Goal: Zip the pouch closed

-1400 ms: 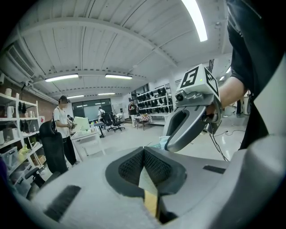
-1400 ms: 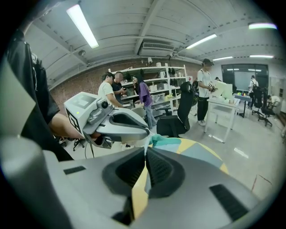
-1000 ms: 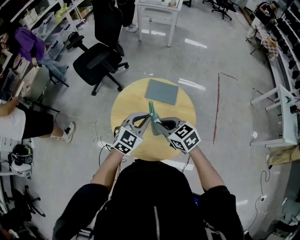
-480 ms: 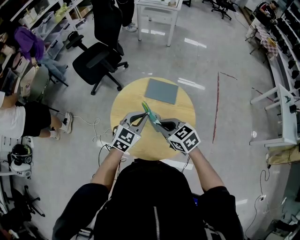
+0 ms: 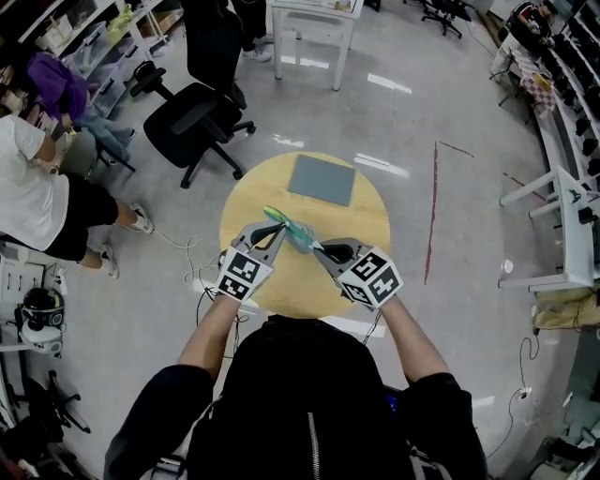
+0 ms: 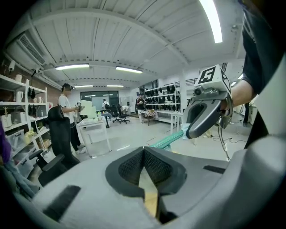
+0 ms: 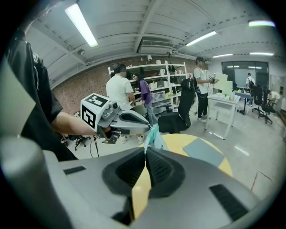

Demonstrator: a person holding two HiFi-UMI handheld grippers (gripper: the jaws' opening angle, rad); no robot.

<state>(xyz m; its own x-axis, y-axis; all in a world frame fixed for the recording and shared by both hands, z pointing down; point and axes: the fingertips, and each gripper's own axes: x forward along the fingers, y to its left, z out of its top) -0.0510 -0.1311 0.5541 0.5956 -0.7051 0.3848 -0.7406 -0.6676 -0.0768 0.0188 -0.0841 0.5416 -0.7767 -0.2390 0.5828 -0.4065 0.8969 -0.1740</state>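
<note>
A teal pouch (image 5: 289,230) hangs stretched between my two grippers above the round wooden table (image 5: 361,225). My left gripper (image 5: 276,227) is shut at the pouch's upper-left end, where a bright green tip sticks out. My right gripper (image 5: 315,247) is shut on the lower-right end. In the left gripper view the shut jaws (image 6: 144,151) meet the pouch's teal edge (image 6: 167,140), which runs off to the right gripper (image 6: 190,132). Looking along the right gripper (image 7: 146,150), the pouch (image 7: 153,135) rises from the jaw tip, with the left gripper (image 7: 148,127) just behind it.
A grey mat (image 5: 322,181) lies on the far part of the table. A black office chair (image 5: 192,120) stands to the far left, a white table (image 5: 314,21) beyond. A person in a white shirt (image 5: 37,192) stands at the left. A red line (image 5: 434,211) marks the floor on the right.
My left gripper has shifted left, and the pouch has swung from nearly upright to slanting out leftward. The right gripper stayed put. A person in white has walked in at the left.
</note>
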